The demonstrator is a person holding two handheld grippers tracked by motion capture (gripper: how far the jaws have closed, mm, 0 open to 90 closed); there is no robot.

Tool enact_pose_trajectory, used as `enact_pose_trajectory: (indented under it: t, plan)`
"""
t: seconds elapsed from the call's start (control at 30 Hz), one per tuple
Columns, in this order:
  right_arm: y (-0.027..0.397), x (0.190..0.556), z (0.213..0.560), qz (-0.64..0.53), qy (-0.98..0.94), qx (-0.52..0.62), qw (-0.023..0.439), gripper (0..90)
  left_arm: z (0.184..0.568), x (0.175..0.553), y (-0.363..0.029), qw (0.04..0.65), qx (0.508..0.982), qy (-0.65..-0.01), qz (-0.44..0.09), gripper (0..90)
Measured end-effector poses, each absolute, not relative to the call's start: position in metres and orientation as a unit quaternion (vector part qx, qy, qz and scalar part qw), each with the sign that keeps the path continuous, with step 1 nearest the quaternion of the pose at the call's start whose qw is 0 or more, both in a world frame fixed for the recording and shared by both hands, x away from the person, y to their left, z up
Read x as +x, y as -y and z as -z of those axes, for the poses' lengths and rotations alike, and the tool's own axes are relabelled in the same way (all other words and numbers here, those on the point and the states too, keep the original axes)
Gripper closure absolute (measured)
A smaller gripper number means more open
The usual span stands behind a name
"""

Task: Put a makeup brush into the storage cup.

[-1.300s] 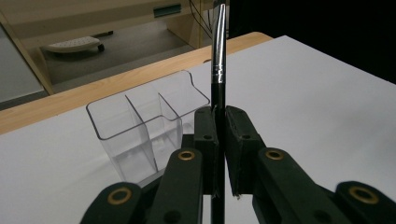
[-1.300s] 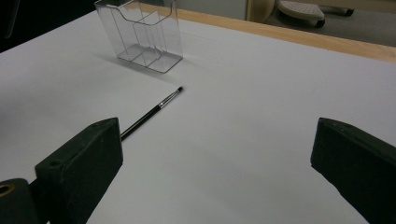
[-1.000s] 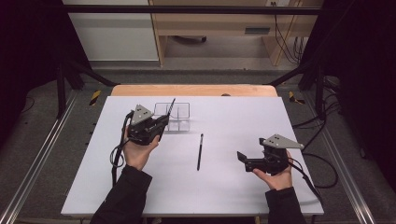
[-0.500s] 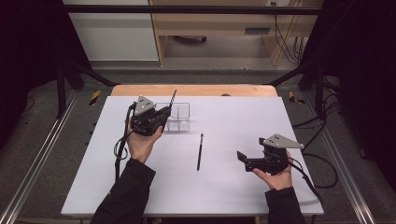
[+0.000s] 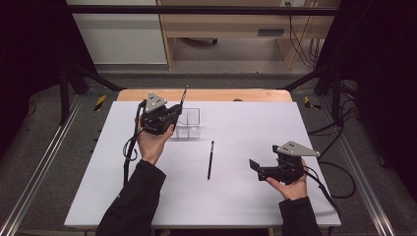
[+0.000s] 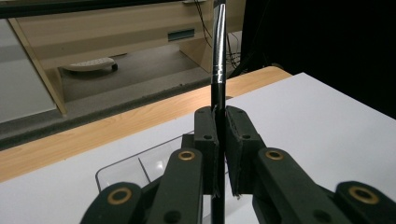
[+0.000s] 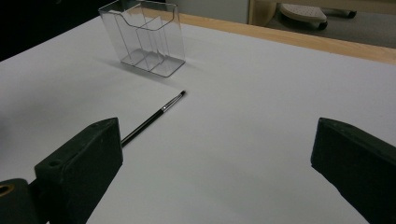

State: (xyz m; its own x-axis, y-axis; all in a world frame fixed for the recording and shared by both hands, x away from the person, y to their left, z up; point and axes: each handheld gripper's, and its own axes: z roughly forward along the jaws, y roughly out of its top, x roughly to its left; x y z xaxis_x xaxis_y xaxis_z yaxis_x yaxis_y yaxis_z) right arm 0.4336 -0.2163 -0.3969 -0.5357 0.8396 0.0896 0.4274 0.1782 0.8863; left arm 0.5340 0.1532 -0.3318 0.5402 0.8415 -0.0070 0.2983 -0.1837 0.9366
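My left gripper [image 5: 175,114] is shut on a thin black brush [image 5: 184,96] that sticks up and away from it, just left of a clear plastic holder [image 5: 190,123] with compartments. In the left gripper view the pads clamp the brush [image 6: 218,56] upright above the holder [image 6: 140,168]. A second black brush [image 5: 210,159] lies flat on the white table top [image 5: 236,196], mid-table. My right gripper [image 5: 255,166] rests low at the right, open, pointing left toward that brush [image 7: 154,117]; the holder [image 7: 147,37] stands beyond it.
The white sheet covers a wooden table whose far edge [image 5: 221,95] shows as a tan strip. Metal frame rails [image 5: 39,172] run along both sides. Cables [image 5: 339,162] lie right of the table. Wooden furniture [image 5: 221,29] stands behind.
My left gripper has carried the brush up and toward the far side, closer to the clear holder. The right gripper and the lying brush have stayed put.
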Motion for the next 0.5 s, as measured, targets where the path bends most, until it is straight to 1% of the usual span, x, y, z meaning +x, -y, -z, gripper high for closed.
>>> enact_pose_trajectory:
  t: [0.5]
  plan:
    - [0.218, 0.433, 0.396, -0.476, -0.735, 0.43, 0.221, 2.6, 0.329, 0.562, -0.146, 0.502, 0.713, -0.404, -0.277, 83.2]
